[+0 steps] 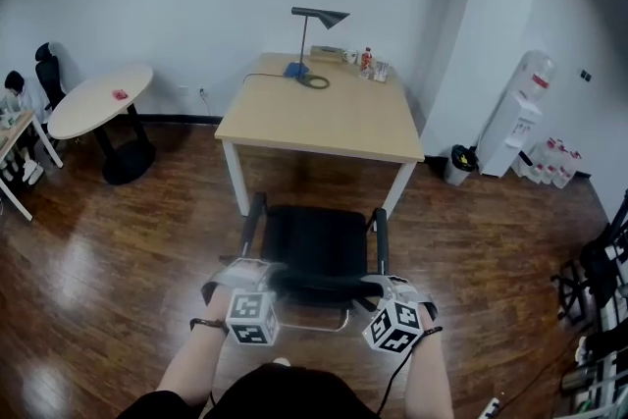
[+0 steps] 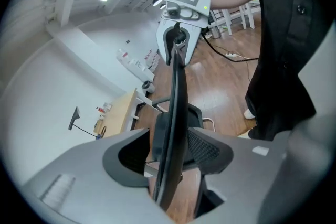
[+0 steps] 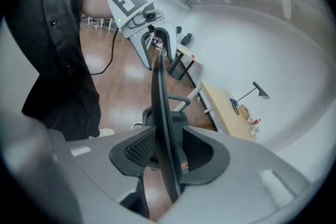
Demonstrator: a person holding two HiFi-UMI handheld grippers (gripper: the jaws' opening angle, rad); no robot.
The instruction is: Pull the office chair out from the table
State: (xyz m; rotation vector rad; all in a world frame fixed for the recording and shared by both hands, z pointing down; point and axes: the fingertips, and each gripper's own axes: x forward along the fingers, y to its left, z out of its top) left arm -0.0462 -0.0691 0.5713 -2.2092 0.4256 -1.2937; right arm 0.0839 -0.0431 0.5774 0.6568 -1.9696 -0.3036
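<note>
The black office chair (image 1: 314, 245) stands just in front of the wooden table (image 1: 324, 118), its seat facing the table. Both grippers reach over the top edge of its backrest (image 1: 312, 286). My left gripper (image 1: 242, 276) is at the left end of that edge and my right gripper (image 1: 392, 286) at the right end. In the left gripper view the thin backrest edge (image 2: 176, 113) runs between the jaws of the left gripper (image 2: 168, 165) with gaps on both sides. The right gripper view shows the same for the right gripper (image 3: 168, 160): its jaws stand open astride the edge (image 3: 159, 107).
A desk lamp (image 1: 314, 15) and small bottles (image 1: 367, 62) sit at the table's far side. A round white table (image 1: 98, 98) stands to the left, a water dispenser (image 1: 520, 118) and bin (image 1: 458, 164) to the right, a dark rack (image 1: 599, 289) at the right edge.
</note>
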